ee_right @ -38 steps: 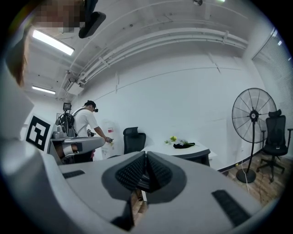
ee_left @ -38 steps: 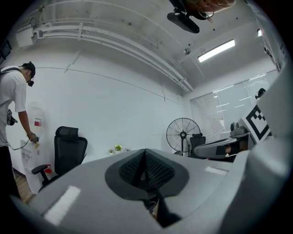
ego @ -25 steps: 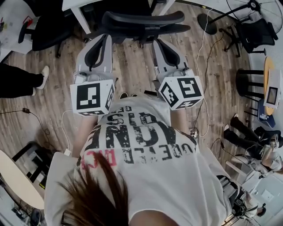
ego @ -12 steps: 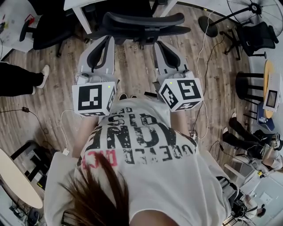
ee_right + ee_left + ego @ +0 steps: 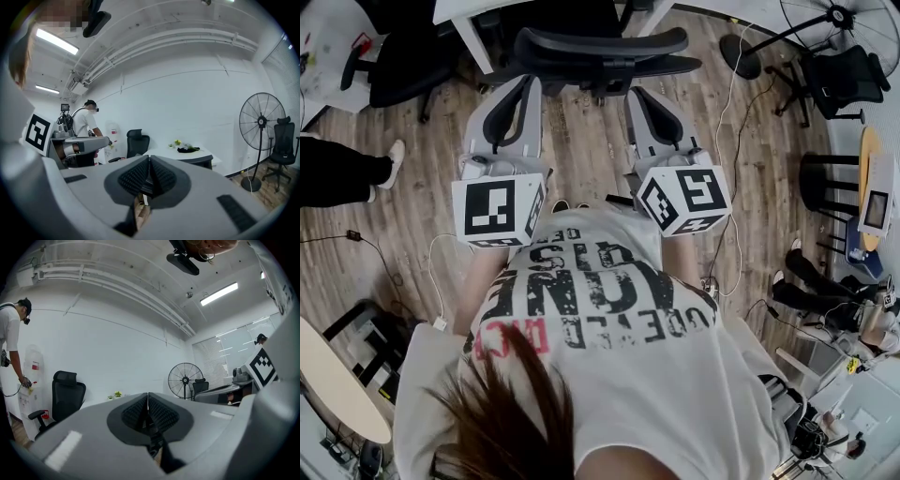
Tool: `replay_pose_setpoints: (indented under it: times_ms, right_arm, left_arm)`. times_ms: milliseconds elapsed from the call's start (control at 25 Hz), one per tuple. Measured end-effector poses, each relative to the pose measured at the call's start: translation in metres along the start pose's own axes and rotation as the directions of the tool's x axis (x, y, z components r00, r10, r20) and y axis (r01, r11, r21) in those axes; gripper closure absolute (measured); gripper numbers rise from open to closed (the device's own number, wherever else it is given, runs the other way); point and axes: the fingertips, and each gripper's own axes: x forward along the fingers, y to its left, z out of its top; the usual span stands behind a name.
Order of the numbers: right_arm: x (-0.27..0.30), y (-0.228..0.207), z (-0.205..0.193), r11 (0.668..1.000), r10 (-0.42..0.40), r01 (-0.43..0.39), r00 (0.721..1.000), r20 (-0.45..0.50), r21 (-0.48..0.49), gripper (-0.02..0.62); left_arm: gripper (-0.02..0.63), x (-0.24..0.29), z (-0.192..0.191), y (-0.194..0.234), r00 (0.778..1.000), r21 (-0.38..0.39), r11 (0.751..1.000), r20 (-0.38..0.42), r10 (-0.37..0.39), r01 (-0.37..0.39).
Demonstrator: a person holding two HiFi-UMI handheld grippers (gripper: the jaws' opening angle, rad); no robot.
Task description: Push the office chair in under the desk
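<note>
Nearest to me, my left gripper and right gripper are level and side by side. Both pairs of fingers are pressed together with nothing between them.

Just beyond their tips is the office chair, its black backrest towards me and its seat already partly beneath the white desk. I cannot tell whether the tips touch the backrest.

Assessment: the chair is fairly heavy but should roll freely on the wooden floor. The backrest rim looks stiff. The chair may swivel under an uneven push, so both closed tips belong on the rim, spread either side of centre.

Count: two grippers, one desk, one task chair. Further off are two other black chairs and one fan.
</note>
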Motion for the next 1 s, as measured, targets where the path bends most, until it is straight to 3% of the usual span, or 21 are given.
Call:
replay_pose_setpoints:
  times_ms: [1000]
  right_arm:
    - [0.0070,-0.0103,-0.0033,1.000,0.011,-0.011,1.000,-0.011,0.002,0.574]
  left_arm:
    - [0.594,0.0088,-0.0014,0.0010,1.000,-0.002,1.000,0.004,0.019,-0.019]
